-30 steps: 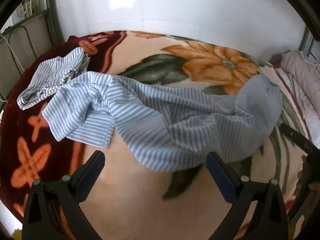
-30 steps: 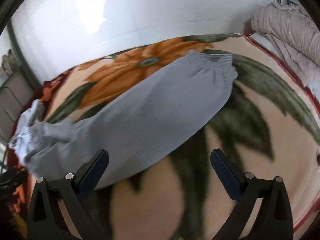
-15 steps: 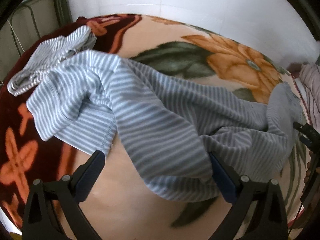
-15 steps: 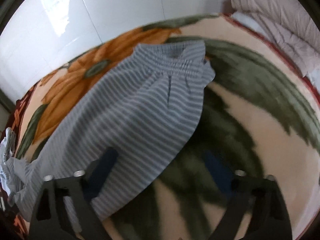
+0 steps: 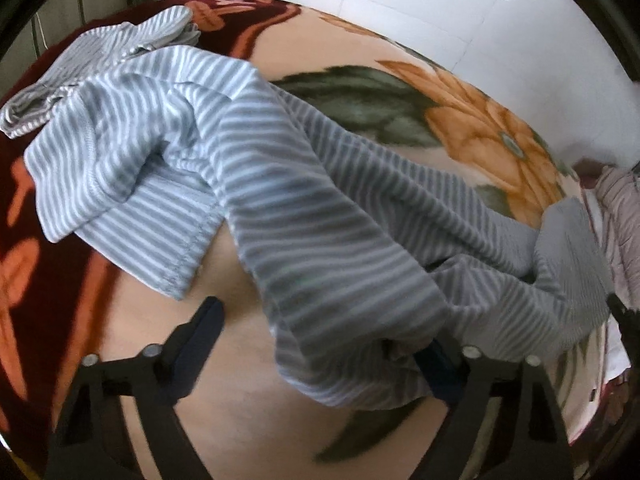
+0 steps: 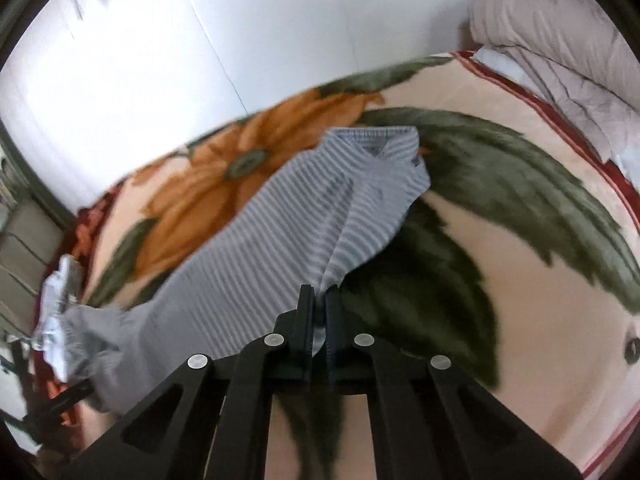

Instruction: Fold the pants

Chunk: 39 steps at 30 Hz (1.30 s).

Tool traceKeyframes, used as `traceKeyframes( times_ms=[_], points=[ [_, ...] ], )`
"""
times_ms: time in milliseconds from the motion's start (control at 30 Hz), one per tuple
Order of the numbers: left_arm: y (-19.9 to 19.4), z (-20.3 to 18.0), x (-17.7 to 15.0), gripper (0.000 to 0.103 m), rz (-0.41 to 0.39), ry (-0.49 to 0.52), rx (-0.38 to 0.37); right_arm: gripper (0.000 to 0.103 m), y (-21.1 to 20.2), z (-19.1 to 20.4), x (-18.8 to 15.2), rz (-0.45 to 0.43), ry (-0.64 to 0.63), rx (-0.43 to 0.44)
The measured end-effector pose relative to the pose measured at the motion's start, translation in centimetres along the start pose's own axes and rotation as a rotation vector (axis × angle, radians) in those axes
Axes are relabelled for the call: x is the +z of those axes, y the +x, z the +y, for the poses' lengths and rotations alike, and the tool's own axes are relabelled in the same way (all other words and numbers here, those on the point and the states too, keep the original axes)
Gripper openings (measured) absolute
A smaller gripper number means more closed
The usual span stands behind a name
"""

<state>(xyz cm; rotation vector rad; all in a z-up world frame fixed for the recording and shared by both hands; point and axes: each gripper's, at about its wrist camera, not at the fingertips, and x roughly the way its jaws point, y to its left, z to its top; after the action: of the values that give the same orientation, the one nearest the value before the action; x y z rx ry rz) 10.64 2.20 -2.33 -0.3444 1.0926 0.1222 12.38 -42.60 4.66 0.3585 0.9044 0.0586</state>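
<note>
Gripping a fold of the striped pants (image 6: 280,240), the right gripper (image 6: 318,320) is pinched closed. The pants stretch toward ten o'clock across the floral blanket (image 6: 520,280). The left gripper (image 5: 320,344) gapes wide, fabric draped over its right finger.

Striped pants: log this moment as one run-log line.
right tongs: shut on grey-and-white striped cotton pants | left tongs: open at pants edge | surface: floral fleece blanket | fold: not yet made
</note>
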Motion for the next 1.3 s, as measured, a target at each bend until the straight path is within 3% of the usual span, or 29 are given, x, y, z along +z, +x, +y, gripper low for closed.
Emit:
traceKeyframes(
  times_ms=[200,300,433,500,700,900,1200,1300],
  points=[
    [-0.5,-1.1,-0.1,0.07,0.005,0.001,-0.015,0.006,-1.3,-0.8,-0.5,0.026,-0.035,-0.045],
    [-0.7,-1.4,0.0,0.057,0.007,0.024,-0.03,0.006,-1.8,-1.1,-1.4,0.029,-0.018,-0.047],
    [-1.2,-2.2,0.3,0.031,-0.011,0.078,-0.045,0.006,-3.3,-1.8,-3.0,0.02,0.002,-0.051],
    [-1.8,-2.4,0.2,0.024,-0.025,0.098,-0.048,0.006,-4.4,-2.4,-3.8,0.015,0.012,-0.058],
    [-4.4,-1.8,-1.3,0.021,-0.036,0.121,-0.091,0.006,-8.1,-3.9,-5.8,-0.013,0.012,-0.109],
    [-7.0,-2.6,-5.0,0.021,0.004,0.188,-0.133,0.006,-11.6,-5.9,-8.2,0.002,0.017,-0.185],
    [-8.8,-3.8,-11.1,0.02,0.111,0.302,-0.161,0.003,-13.4,-10.4,-12.3,0.066,0.115,-0.291],
    [-8.7,-4.1,-11.8,0.02,0.139,0.328,-0.179,0.003,-13.1,-11.5,-13.0,0.089,0.145,-0.274]
  ],
)
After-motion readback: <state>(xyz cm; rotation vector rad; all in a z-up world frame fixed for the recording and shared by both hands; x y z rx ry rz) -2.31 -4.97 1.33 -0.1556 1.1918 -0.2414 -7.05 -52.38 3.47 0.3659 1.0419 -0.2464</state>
